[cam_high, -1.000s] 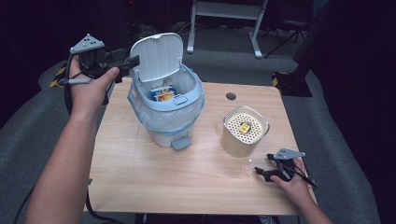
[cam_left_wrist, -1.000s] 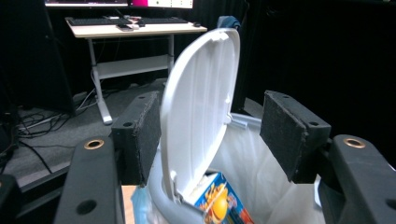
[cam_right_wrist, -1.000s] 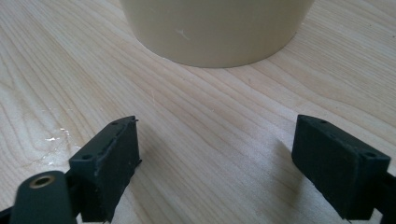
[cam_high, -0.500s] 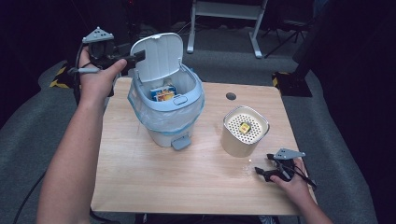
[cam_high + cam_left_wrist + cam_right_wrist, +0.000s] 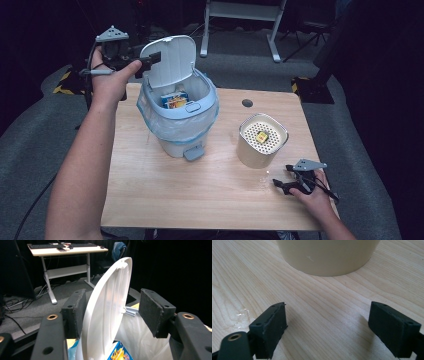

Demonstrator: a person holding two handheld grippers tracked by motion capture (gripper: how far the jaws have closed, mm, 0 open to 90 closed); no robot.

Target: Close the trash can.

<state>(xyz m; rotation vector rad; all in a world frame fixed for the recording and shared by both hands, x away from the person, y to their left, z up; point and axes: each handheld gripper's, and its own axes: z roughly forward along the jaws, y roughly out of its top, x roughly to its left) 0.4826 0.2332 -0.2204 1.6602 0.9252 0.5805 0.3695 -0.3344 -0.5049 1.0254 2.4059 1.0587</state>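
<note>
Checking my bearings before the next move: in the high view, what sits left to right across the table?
Left gripper → pale blue pedal bin with raised white lid → cream round perforated-top container → right gripper.

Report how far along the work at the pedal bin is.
Done: a colourful box already lies inside the light blue pedal bin. In hand: the left hand-held gripper straddles the bin's raised white lid, its jaws having just closed a little; a gap remains beside one pad. Left, probably: lowering the lid. The right hand-held gripper rests open beside the cream perforated container.
</note>
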